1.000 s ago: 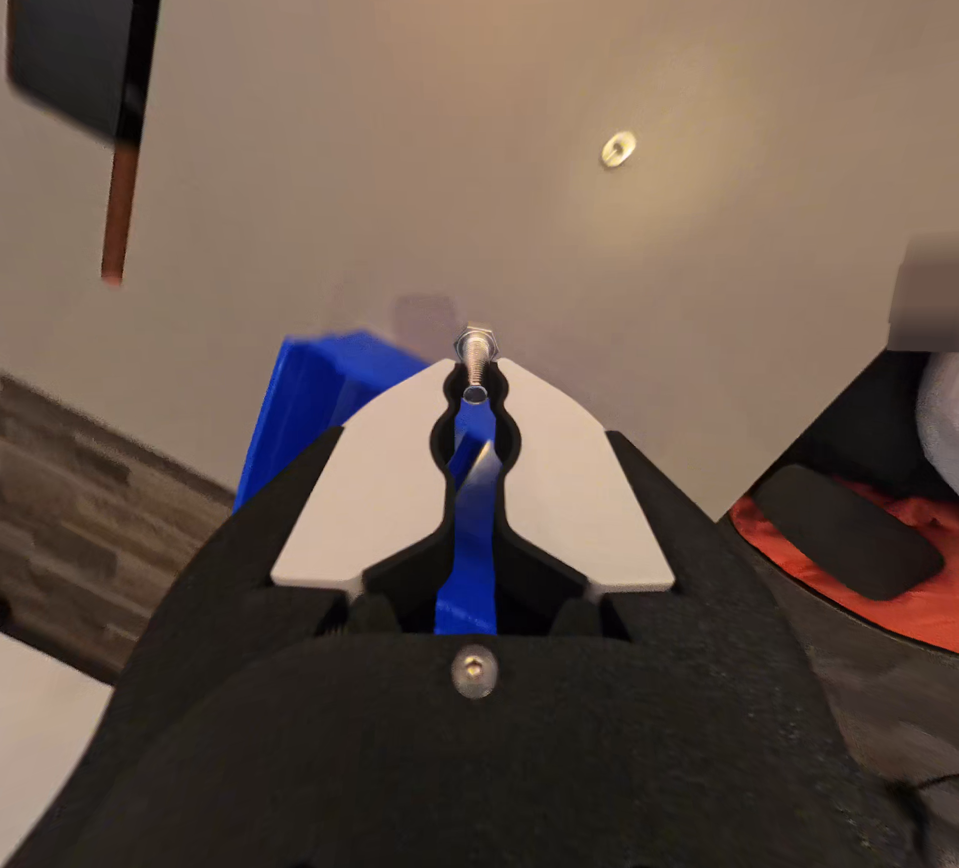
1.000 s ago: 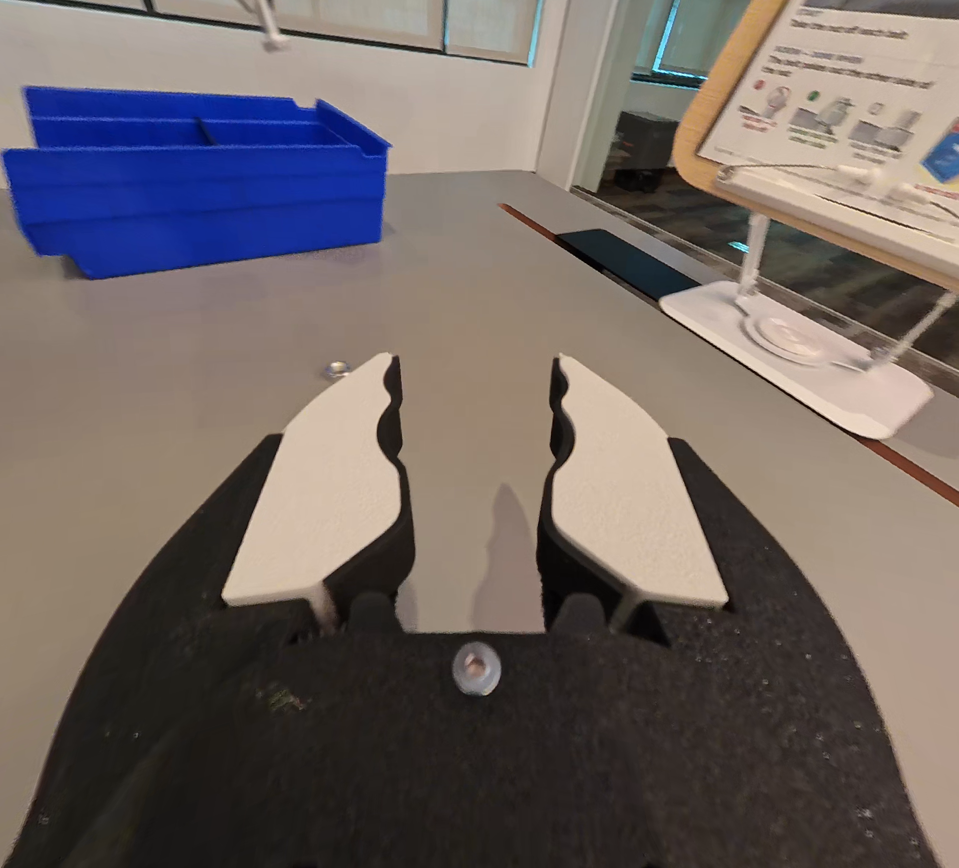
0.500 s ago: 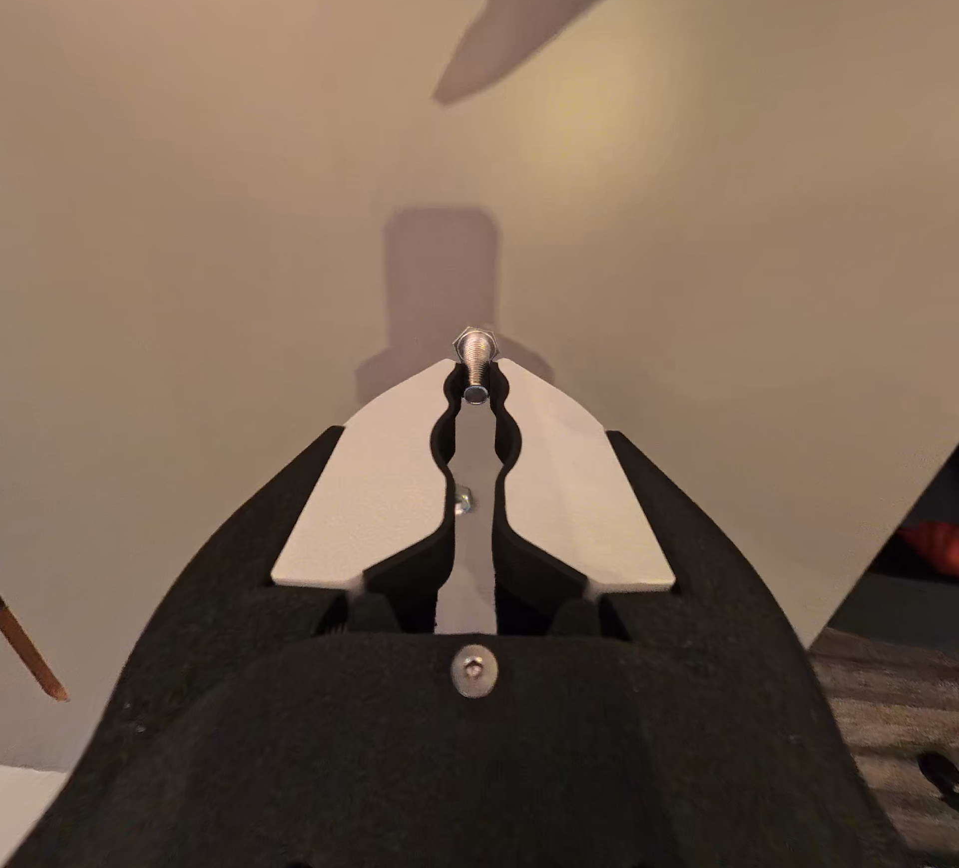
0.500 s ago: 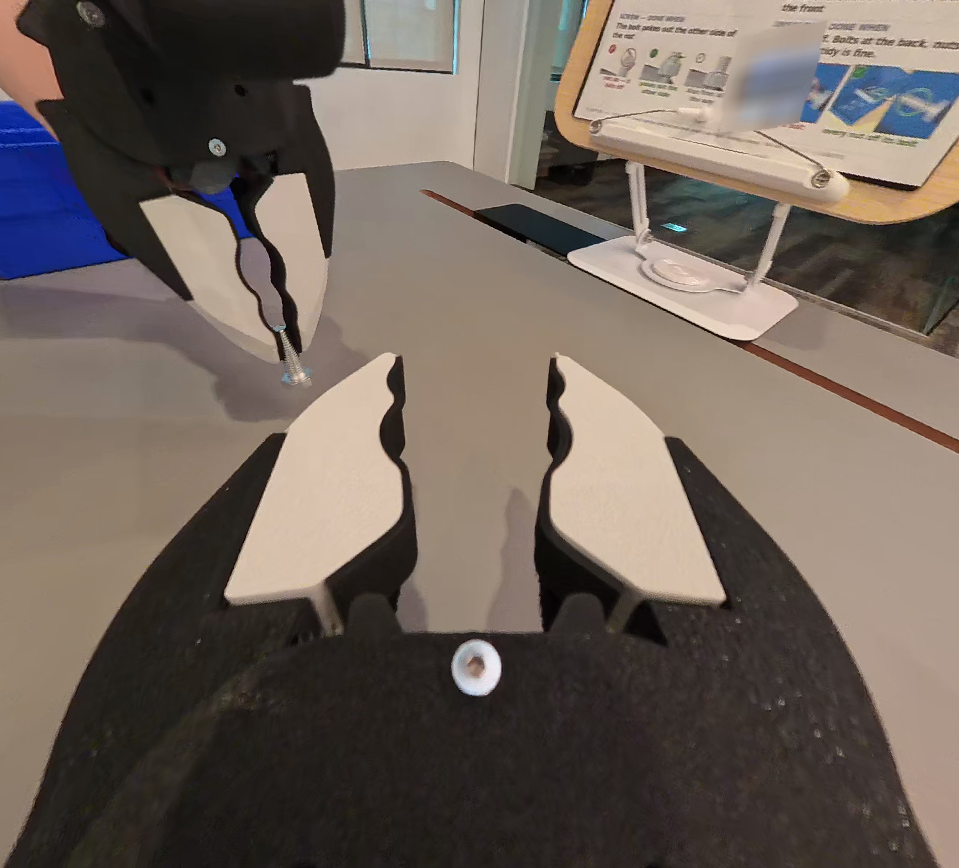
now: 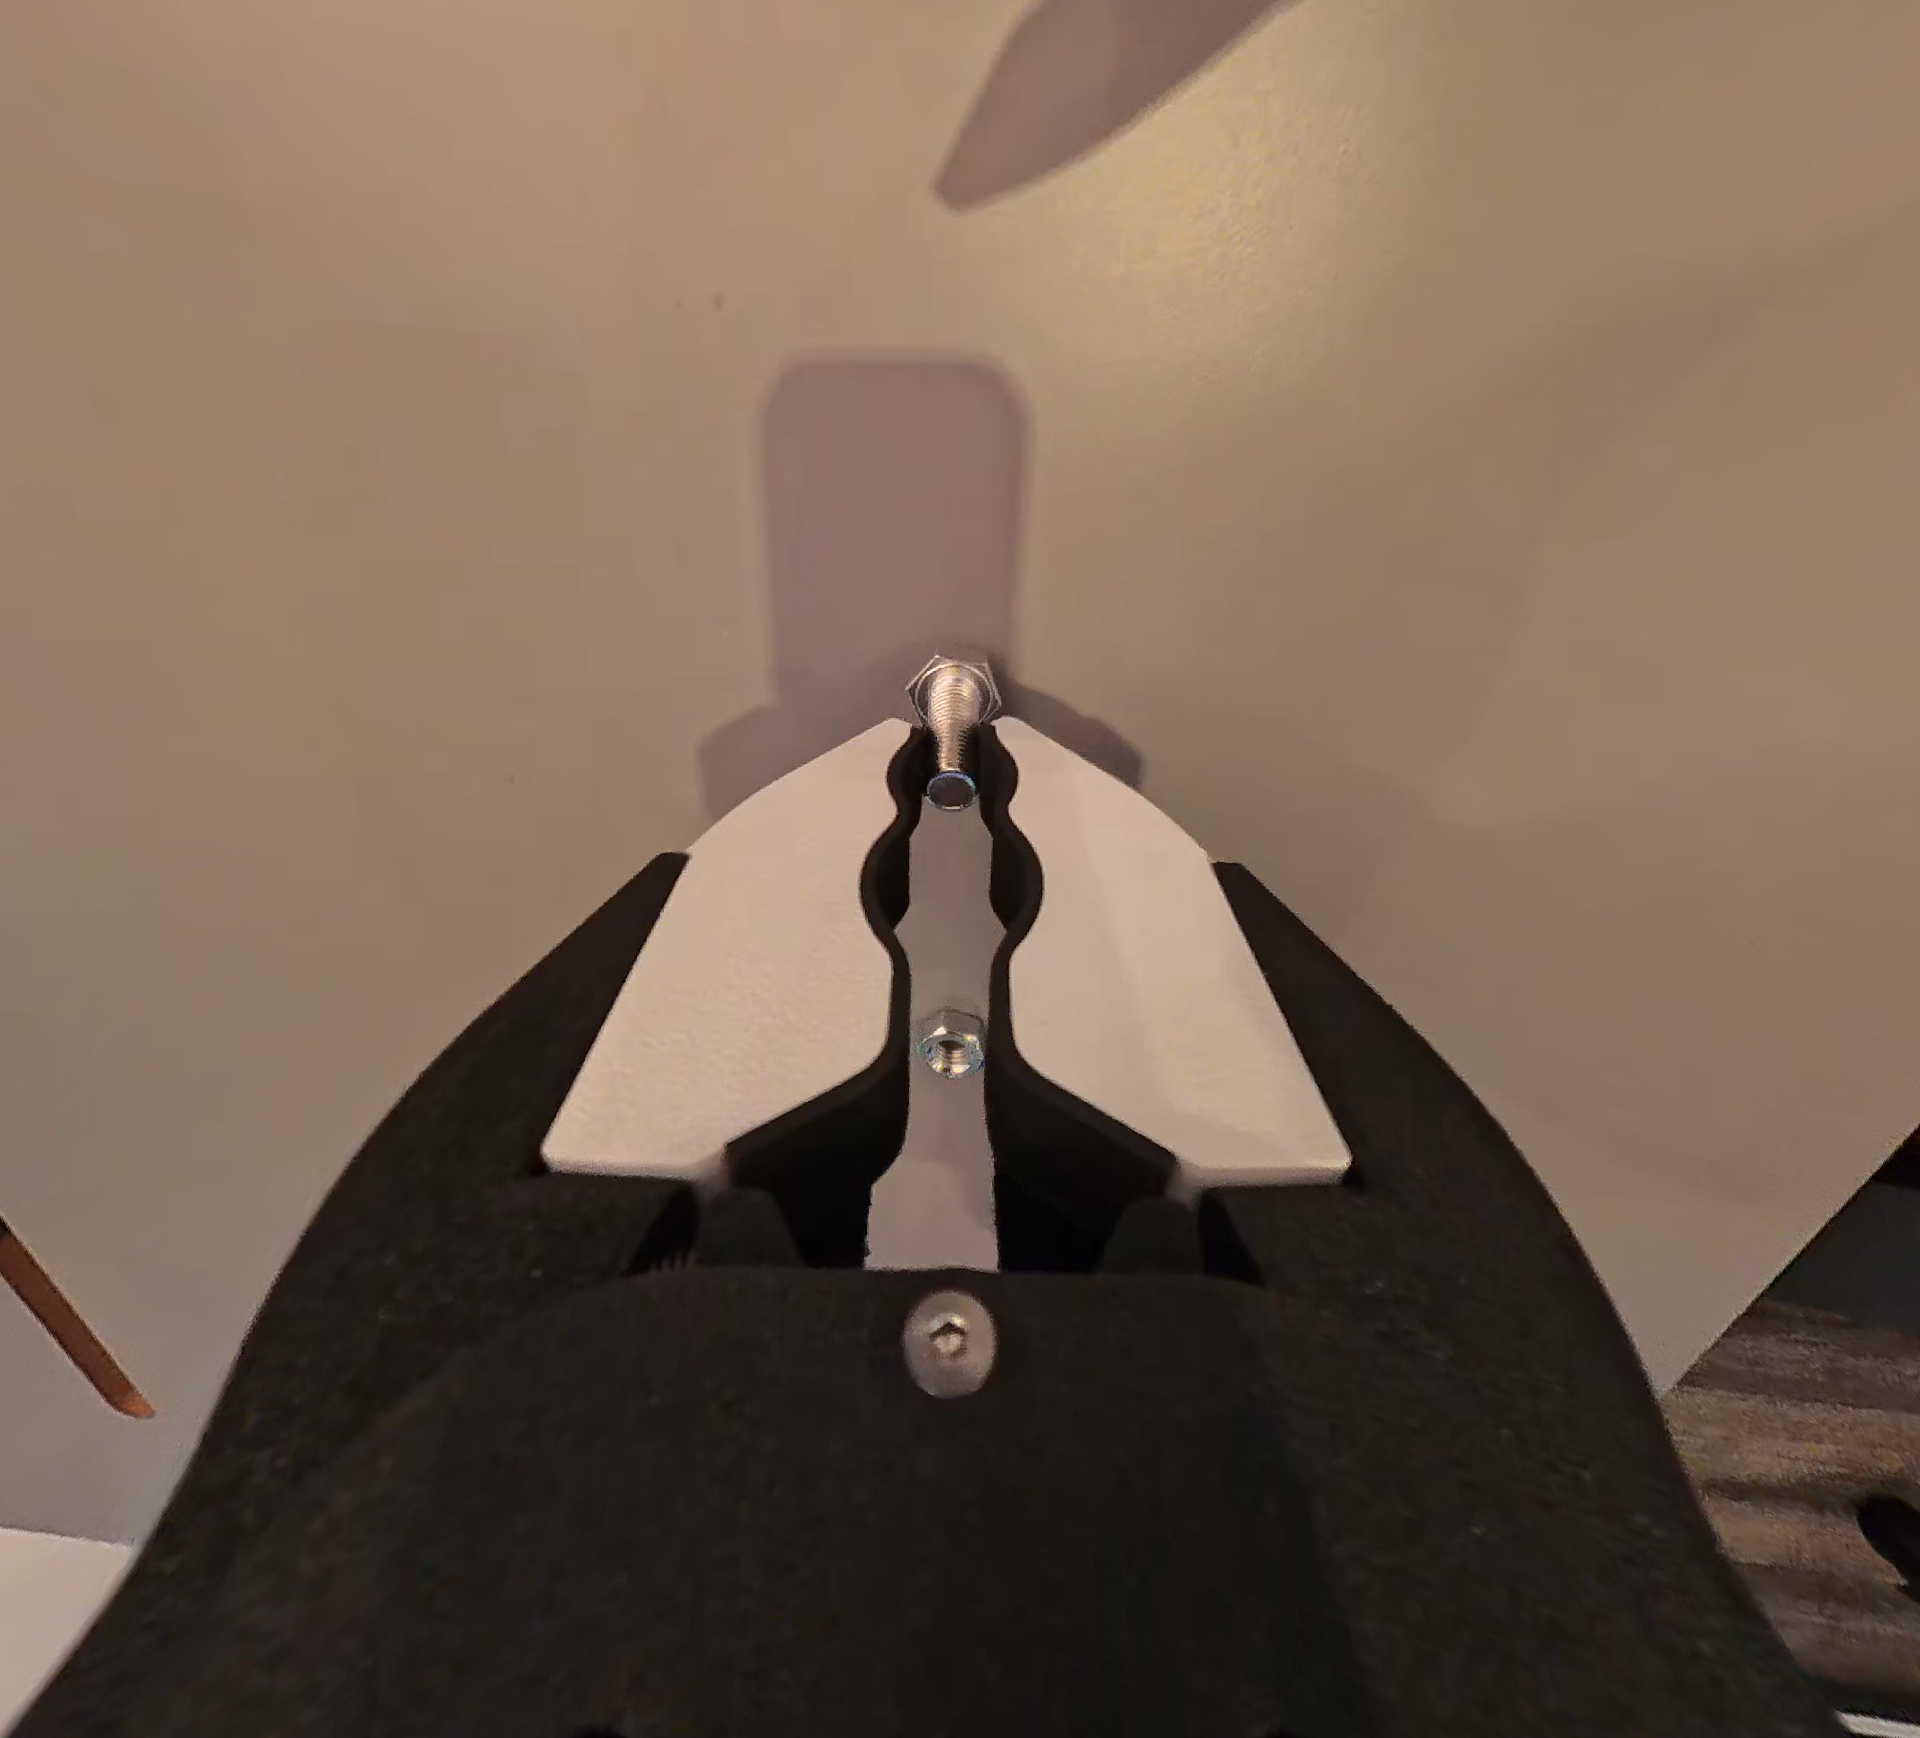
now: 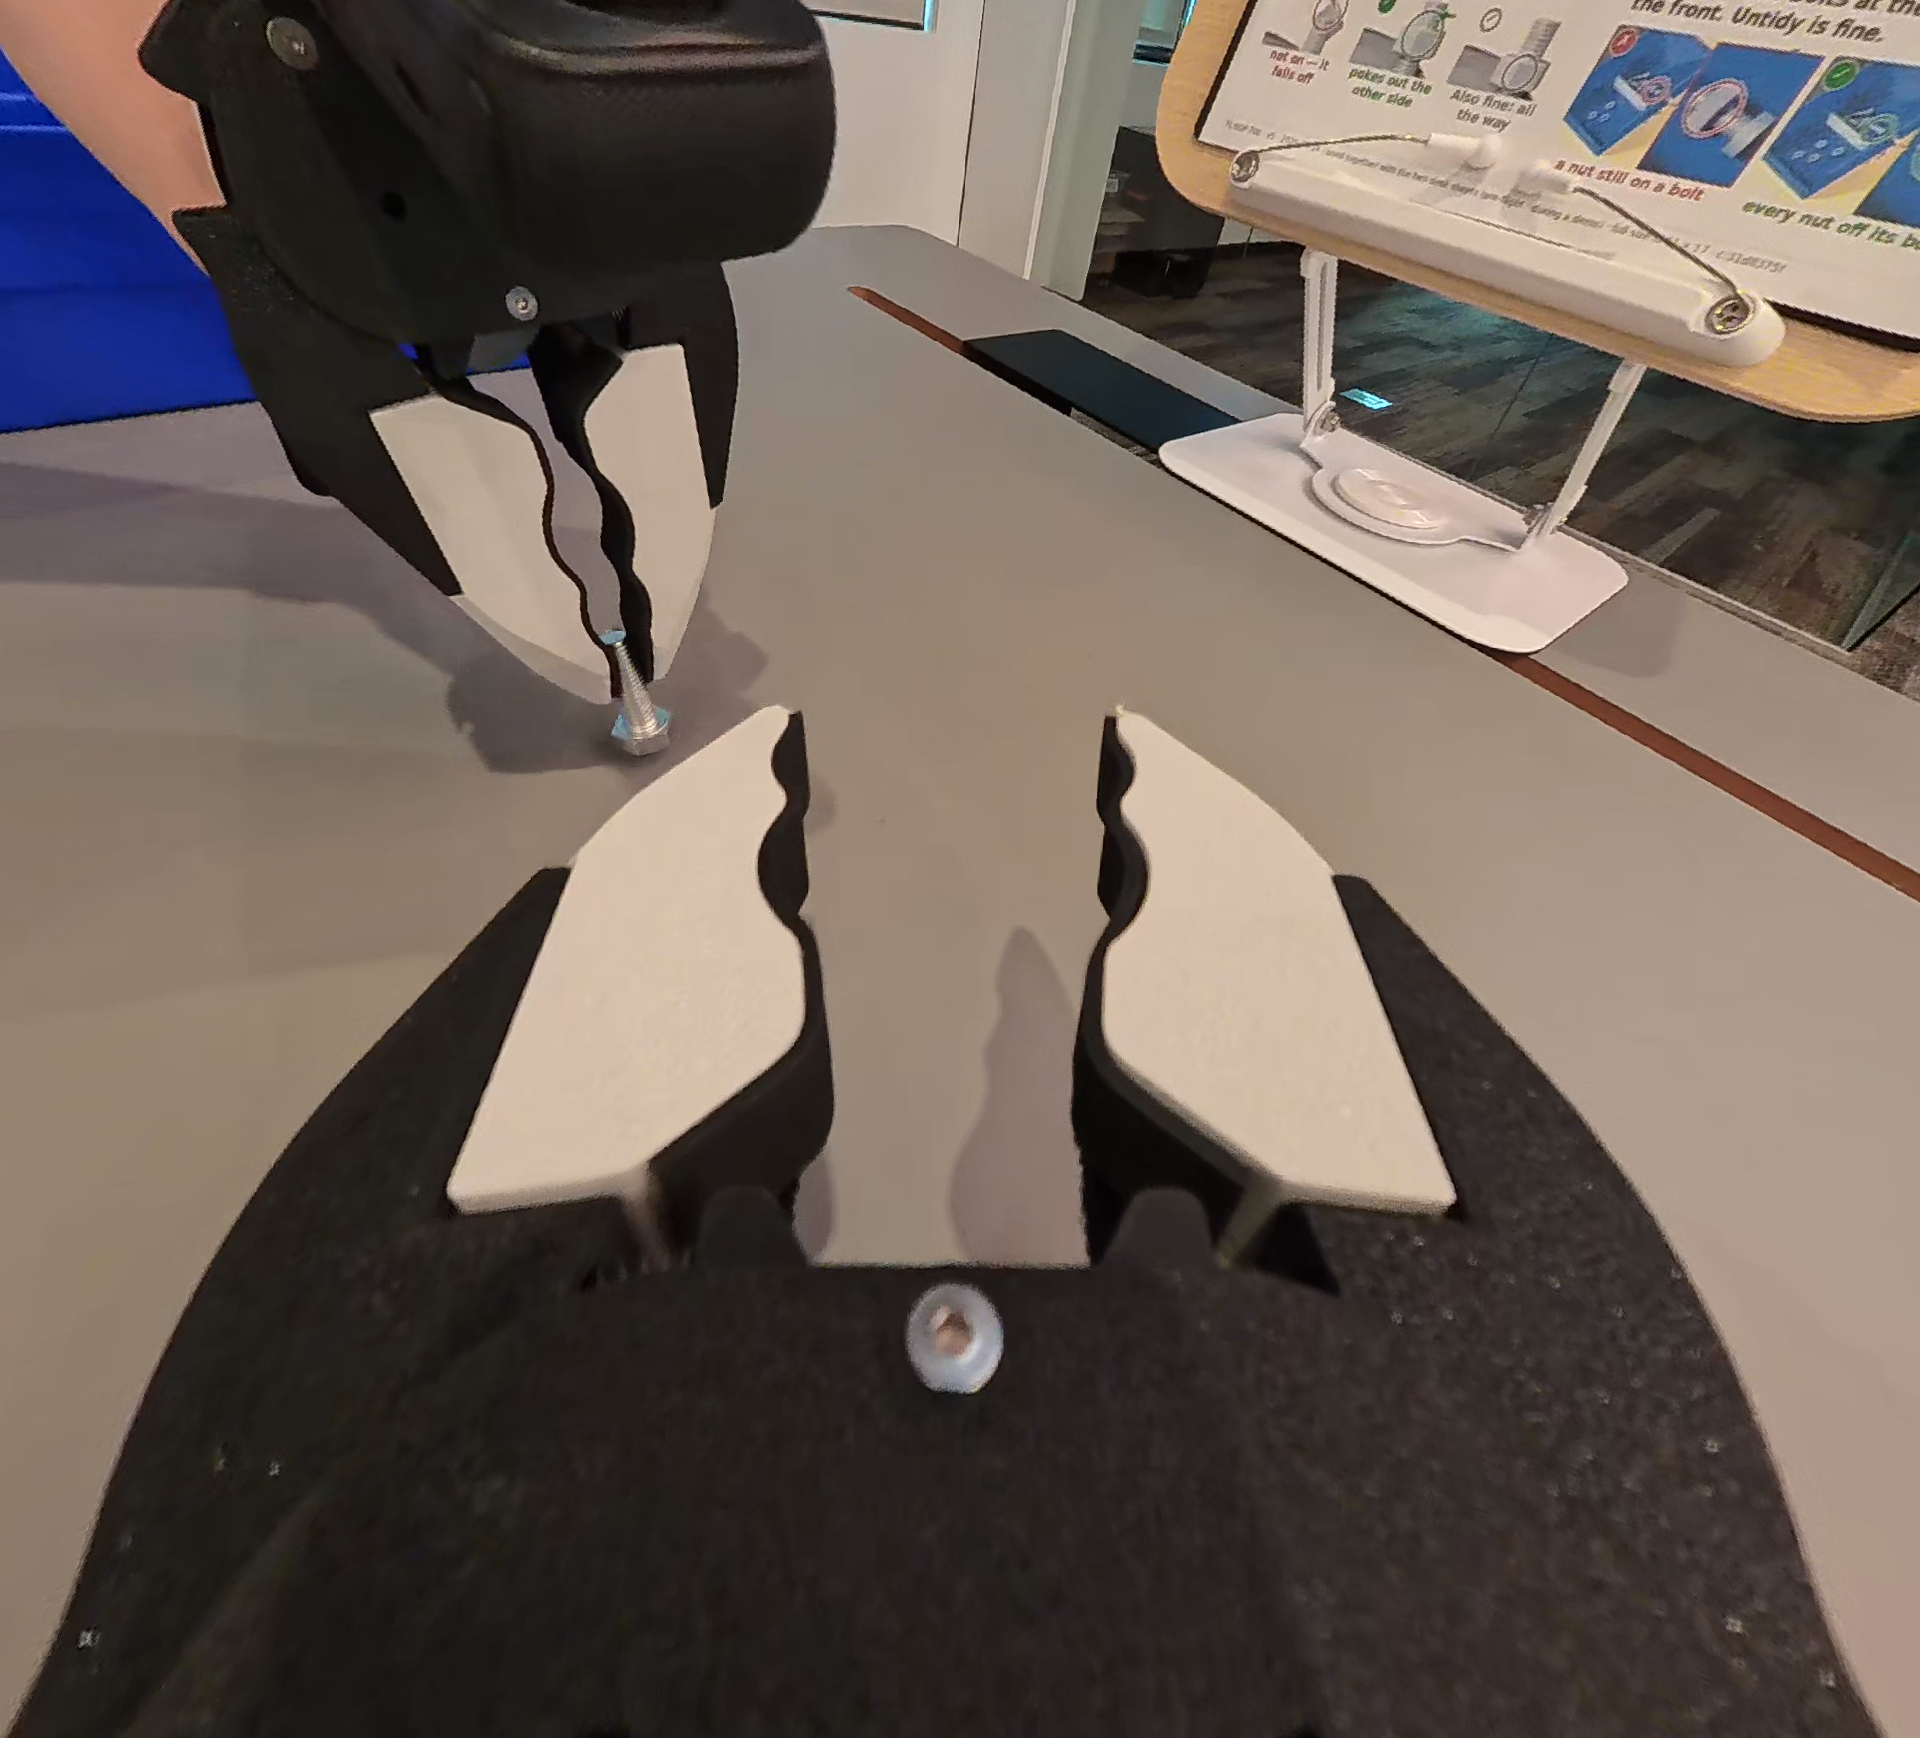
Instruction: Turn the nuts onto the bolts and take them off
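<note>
The left gripper [image 5: 951,738] pinches a bolt [image 5: 950,732] upright, head down on the table [image 6: 1039,608]; the right gripper [image 6: 951,743] gapes.

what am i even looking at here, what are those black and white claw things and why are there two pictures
These are two hand-held tongs, each carried by a person, each with a camera looking out along its two white fingers. One picture comes from each camera.

The left wrist view looks almost straight down at a grey table. The left tongs are shut on a small silver bolt, gripped by its threaded shaft with the hexagonal head pointing down at the table. A loose nut lies on the table, seen through the gap between the fingers.

The right wrist view looks across the same table. The right tongs are open and hold nothing. Ahead and to the left you see the other tongs with the bolt, its head at or just above the table. Farther back stand a blue bin and an instruction board on a white stand.
</note>
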Demonstrator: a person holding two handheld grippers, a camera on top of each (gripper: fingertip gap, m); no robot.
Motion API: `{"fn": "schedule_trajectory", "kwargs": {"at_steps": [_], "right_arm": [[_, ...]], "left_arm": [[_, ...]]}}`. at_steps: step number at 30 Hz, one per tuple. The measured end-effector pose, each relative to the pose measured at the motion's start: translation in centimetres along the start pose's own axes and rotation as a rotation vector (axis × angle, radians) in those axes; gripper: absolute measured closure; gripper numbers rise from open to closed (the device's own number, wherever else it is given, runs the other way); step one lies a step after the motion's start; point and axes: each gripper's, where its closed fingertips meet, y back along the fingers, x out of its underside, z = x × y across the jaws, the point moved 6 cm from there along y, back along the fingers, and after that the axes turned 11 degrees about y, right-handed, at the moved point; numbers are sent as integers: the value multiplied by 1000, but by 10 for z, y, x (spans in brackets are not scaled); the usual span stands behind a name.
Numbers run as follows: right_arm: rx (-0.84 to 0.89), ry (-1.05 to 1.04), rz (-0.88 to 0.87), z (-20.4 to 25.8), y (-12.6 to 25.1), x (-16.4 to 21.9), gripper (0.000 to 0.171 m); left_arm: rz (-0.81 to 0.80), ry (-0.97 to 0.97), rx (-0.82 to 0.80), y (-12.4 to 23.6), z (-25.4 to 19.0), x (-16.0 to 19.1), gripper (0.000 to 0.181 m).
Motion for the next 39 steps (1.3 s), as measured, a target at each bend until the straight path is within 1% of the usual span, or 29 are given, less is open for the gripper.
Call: {"fn": "schedule_trajectory", "kwargs": {"at_steps": [4, 7, 9, 11, 12, 15, 18, 19, 21, 24, 26, 30, 32, 35, 37, 39], "right_arm": [[-23, 13, 19, 4, -4, 1, 118], [-50, 22, 44, 8, -8, 4, 118], [-78, 19, 46, 12, -11, 4, 118], [-149, 4, 28, 21, -15, 1, 119], [-202, 0, 14, 28, -20, -1, 121], [-349, 27, 4, 48, -38, -5, 128], [-418, 37, 74, 60, -61, -1, 128], [-439, 43, 109, 62, -67, 0, 131], [-460, 59, 152, 65, -78, 1, 134], [-493, 85, 204, 69, -90, 3, 139], [-511, 102, 221, 72, -95, 3, 144], [-522, 127, 234, 75, -101, 3, 148], [-531, 134, 249, 76, -103, 4, 161], [-528, 121, 230, 74, -103, -1, 162], [-551, 54, 190, 71, -98, -15, 162], [-600, -52, 110, 67, -88, -40, 162]], "left_arm": [[-11, 14, 5, -2, 2, 2, 171], [-36, 32, 13, -1, 3, 0, 164], [-63, 49, 13, 2, 4, -1, 152], [-105, 72, 10, 12, 7, -2, 144], [-135, 84, 3, 20, 8, 0, 141], [-262, 126, -29, 52, 13, 13, 141], [-434, 205, -54, 84, 13, 35, 141], [-491, 240, -53, 93, 12, 43, 141], [-581, 293, -42, 106, 7, 60, 141], [-672, 334, -50, 117, -4, 81, 142], [-704, 344, -54, 120, -11, 93, 143], [-737, 364, -41, 119, -22, 108, 143], [-753, 374, -33, 116, -25, 112, 143], [-800, 389, -30, 111, -28, 116, 142], [-866, 381, -32, 106, -32, 116, 139], [-929, 347, -86, 98, -37, 115, 133]]}}
